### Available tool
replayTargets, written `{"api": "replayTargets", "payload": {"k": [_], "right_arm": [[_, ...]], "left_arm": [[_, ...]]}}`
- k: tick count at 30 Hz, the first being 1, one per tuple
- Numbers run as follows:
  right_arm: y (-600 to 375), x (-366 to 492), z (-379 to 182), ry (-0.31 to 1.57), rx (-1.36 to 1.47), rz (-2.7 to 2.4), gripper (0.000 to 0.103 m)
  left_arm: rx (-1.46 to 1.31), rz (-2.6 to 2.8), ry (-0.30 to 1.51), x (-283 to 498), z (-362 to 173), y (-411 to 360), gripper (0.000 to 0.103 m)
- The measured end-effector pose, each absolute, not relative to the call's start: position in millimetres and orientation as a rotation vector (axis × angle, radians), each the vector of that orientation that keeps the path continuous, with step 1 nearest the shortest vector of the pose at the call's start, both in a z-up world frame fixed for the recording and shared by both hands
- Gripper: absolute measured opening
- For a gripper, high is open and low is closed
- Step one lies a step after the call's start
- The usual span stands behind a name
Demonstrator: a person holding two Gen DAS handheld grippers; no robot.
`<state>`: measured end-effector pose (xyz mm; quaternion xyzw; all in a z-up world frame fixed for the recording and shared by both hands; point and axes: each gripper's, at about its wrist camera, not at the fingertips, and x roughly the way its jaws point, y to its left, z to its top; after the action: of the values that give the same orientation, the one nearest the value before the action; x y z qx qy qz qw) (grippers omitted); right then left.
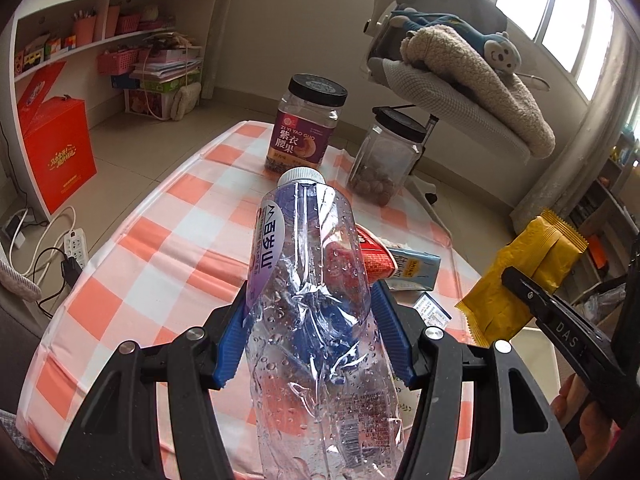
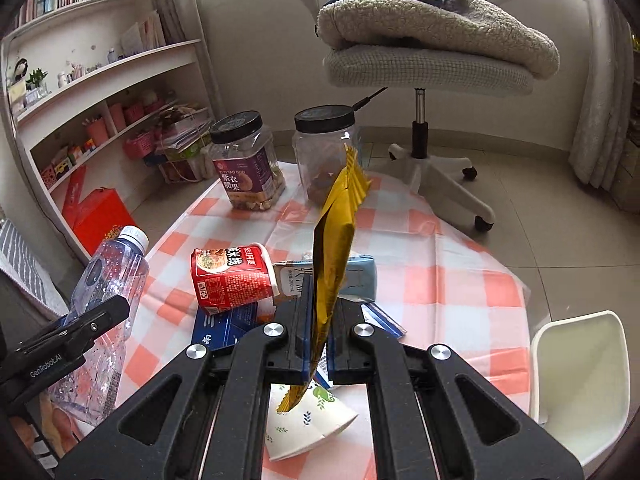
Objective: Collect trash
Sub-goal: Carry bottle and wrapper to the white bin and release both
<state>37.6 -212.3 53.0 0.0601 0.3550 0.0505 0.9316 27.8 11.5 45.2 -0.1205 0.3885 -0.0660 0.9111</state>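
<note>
My left gripper [image 1: 310,312] is shut on a crumpled clear plastic water bottle [image 1: 308,264] with a white cap, held above the checked table; the same bottle [image 2: 108,280] shows at the left of the right wrist view. My right gripper [image 2: 322,300] is shut on a yellow snack wrapper [image 2: 334,240] that stands up between the pads; this wrapper [image 1: 524,276] appears at the right of the left wrist view. On the table lie a red carton [image 2: 232,276], a light blue milk carton [image 2: 360,276], a dark blue box [image 2: 224,328] and a paper cup [image 2: 308,420].
Two black-lidded jars, one with a purple label [image 2: 248,160] and one clear [image 2: 326,152], stand at the table's far end. A white bin [image 2: 580,384] sits at the right beside the orange-checked tablecloth [image 2: 460,280]. An office chair [image 2: 428,68] with a blanket stands beyond.
</note>
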Motion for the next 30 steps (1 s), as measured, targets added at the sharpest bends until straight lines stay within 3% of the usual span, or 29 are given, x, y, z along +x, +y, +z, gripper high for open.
{"api": "replayTargets", "payload": {"k": [30], "right_arm": [[-384.2, -45.0, 66.4, 0.705, 0.134, -0.261, 0.004]], "left_arm": [[-0.158, -0.355, 0.826, -4.1, 49.9, -118.9, 0.058]]}}
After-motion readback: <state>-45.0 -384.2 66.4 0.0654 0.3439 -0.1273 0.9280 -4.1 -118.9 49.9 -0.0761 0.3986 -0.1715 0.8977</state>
